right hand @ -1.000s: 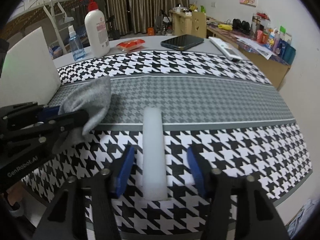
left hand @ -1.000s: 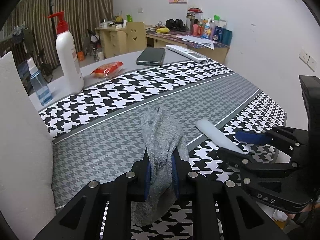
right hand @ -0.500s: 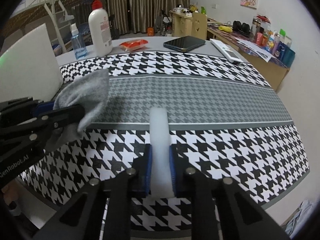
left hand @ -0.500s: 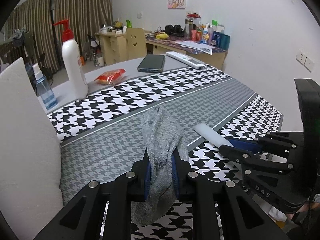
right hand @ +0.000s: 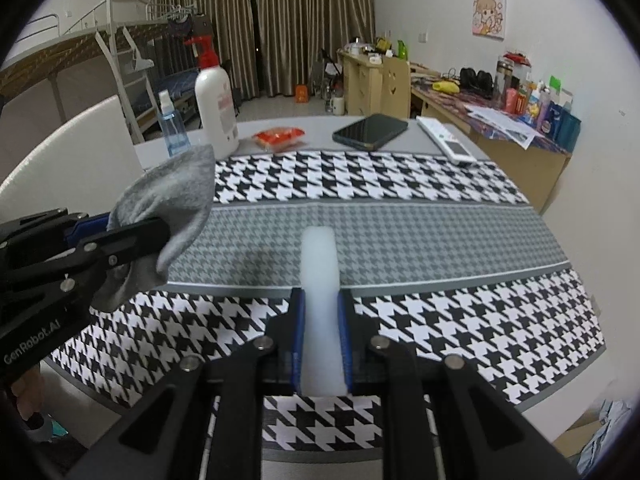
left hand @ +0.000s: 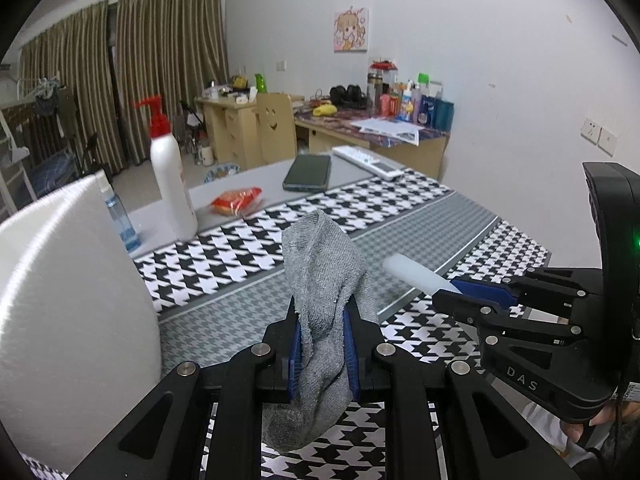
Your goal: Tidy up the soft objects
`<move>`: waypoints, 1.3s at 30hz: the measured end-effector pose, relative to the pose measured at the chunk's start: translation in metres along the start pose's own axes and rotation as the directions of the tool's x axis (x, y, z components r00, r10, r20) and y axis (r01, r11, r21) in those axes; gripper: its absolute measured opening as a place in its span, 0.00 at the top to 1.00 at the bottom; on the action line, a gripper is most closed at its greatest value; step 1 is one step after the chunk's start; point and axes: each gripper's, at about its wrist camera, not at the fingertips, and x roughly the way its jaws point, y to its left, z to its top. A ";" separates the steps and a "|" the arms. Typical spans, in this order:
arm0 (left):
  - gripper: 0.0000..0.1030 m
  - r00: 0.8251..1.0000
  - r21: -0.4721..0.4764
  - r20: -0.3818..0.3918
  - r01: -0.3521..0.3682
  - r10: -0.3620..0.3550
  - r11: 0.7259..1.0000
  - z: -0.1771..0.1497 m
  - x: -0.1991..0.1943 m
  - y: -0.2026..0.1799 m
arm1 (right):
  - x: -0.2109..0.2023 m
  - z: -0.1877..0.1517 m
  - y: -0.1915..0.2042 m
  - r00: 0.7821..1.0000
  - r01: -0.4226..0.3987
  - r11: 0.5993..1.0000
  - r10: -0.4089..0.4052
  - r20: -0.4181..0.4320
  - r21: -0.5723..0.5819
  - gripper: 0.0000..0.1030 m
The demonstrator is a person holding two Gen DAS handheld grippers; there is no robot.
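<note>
Your left gripper (left hand: 320, 344) pinched one grey sock (left hand: 324, 280); your right gripper (right hand: 322, 336) clamped one white foam strip (right hand: 320, 264). One pump bottle (right hand: 215, 114), one phone (right hand: 370, 131) beyond on table (right hand: 440, 224).

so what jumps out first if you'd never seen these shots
The crumpled grey knitted sock pinched upright in the left tongs, and the pale white foam bar clamped in the right tongs. Beneath both lies the loud black-and-white houndstooth table mat, with a red-pump white lotion bottle behind.
</note>
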 end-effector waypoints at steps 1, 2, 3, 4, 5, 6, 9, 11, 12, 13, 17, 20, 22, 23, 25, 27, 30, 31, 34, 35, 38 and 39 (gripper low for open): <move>0.81 1.000 0.002 0.008 -0.001 0.001 1.000 0.001 -0.003 0.000 | -0.003 0.002 0.001 1.000 -0.001 1.000 0.001 0.010 -0.001 0.81; 0.81 1.000 0.003 0.013 -0.002 0.002 1.000 0.001 -0.005 0.000 | -0.007 0.003 0.001 1.000 -0.001 1.000 0.001 0.021 0.001 0.81; 0.81 1.000 0.007 0.021 -0.004 0.004 1.000 0.003 -0.009 0.000 | -0.010 0.005 0.002 1.000 -0.004 1.000 0.004 0.030 0.002 0.81; 0.81 1.000 0.010 0.026 -0.004 0.004 1.000 0.004 -0.010 0.000 | -0.013 0.006 0.003 0.999 -0.006 1.000 0.005 0.040 0.005 0.81; 0.81 0.999 0.014 0.033 -0.005 0.005 1.000 0.004 -0.013 -0.001 | -0.015 0.006 0.002 0.999 -0.005 1.000 0.005 0.048 0.008 0.81; 0.81 0.999 0.017 0.041 -0.007 0.006 1.000 0.005 -0.016 -0.001 | -0.017 0.007 0.002 0.998 -0.005 1.000 0.005 0.056 0.012 0.81; 0.81 0.998 0.024 0.057 -0.007 0.005 1.000 0.007 -0.022 -0.001 | -0.024 0.010 0.003 0.997 -0.005 1.000 0.003 0.076 0.021 0.81; 0.81 0.998 0.029 0.067 -0.008 0.006 1.000 0.008 -0.026 0.000 | -0.028 0.011 0.003 0.996 -0.006 1.000 0.003 0.087 0.025 0.81; 0.81 0.997 0.031 0.073 -0.007 0.004 0.999 0.008 -0.029 0.000 | -0.029 0.012 0.003 0.996 -0.005 1.000 0.003 0.091 0.026 0.81; 0.81 0.997 0.033 0.078 -0.006 0.003 0.999 0.009 -0.030 0.000 | -0.031 0.013 0.004 0.995 -0.006 1.000 0.003 0.097 0.028 0.81; 0.81 0.996 0.043 0.091 -0.006 0.002 0.999 0.009 -0.036 -0.001 | -0.038 0.016 0.005 0.993 -0.011 1.000 0.007 0.119 0.030 0.81; 0.81 0.995 0.042 0.098 -0.002 -0.002 0.999 0.011 -0.040 -0.001 | -0.042 0.017 0.005 0.991 -0.014 0.999 0.009 0.135 0.034 0.81; 0.81 0.995 0.047 0.105 -0.004 -0.001 0.999 0.012 -0.043 0.000 | -0.045 0.018 0.005 0.989 -0.017 0.999 0.011 0.146 0.036 0.81; 0.81 0.994 0.051 0.110 -0.006 0.000 0.999 0.013 -0.044 -0.001 | -0.046 0.019 0.005 0.988 -0.018 0.999 0.012 0.152 0.037 0.81; 0.81 0.993 0.054 0.118 -0.006 -0.001 0.999 0.014 -0.047 0.000 | -0.048 0.020 0.006 0.987 -0.018 0.999 0.011 0.163 0.040 0.81; 0.81 0.992 0.055 0.125 -0.006 -0.001 0.998 0.016 -0.050 0.000 | -0.052 0.020 0.007 0.984 -0.022 0.999 0.015 0.176 0.040 0.81; 0.81 0.992 0.063 0.126 -0.011 0.003 0.998 0.018 -0.053 0.001 | -0.056 0.022 0.007 0.980 -0.028 0.998 0.018 0.198 0.048 0.81; 0.81 0.992 0.064 0.128 -0.008 0.000 0.998 0.019 -0.055 0.002 | -0.057 0.022 0.006 0.978 -0.031 0.998 0.020 0.206 0.052 0.81; 0.81 0.989 0.067 0.145 -0.008 -0.002 0.998 0.023 -0.061 0.003 | -0.061 0.023 0.006 0.973 -0.037 0.998 0.023 0.228 0.060 0.81; 0.81 0.989 0.068 0.150 -0.009 -0.001 0.998 0.024 -0.063 0.004 | -0.062 0.024 0.006 0.972 -0.038 0.997 0.023 0.233 0.061 0.81; 0.81 0.986 0.066 0.167 -0.008 -0.003 0.998 0.028 -0.068 0.009 | -0.064 0.028 0.008 0.969 -0.041 0.998 0.026 0.245 0.056 0.81; 0.81 0.985 0.065 0.174 -0.011 -0.001 0.998 0.029 -0.069 0.011 | -0.065 0.030 0.009 0.968 -0.042 0.998 0.027 0.250 0.054 0.81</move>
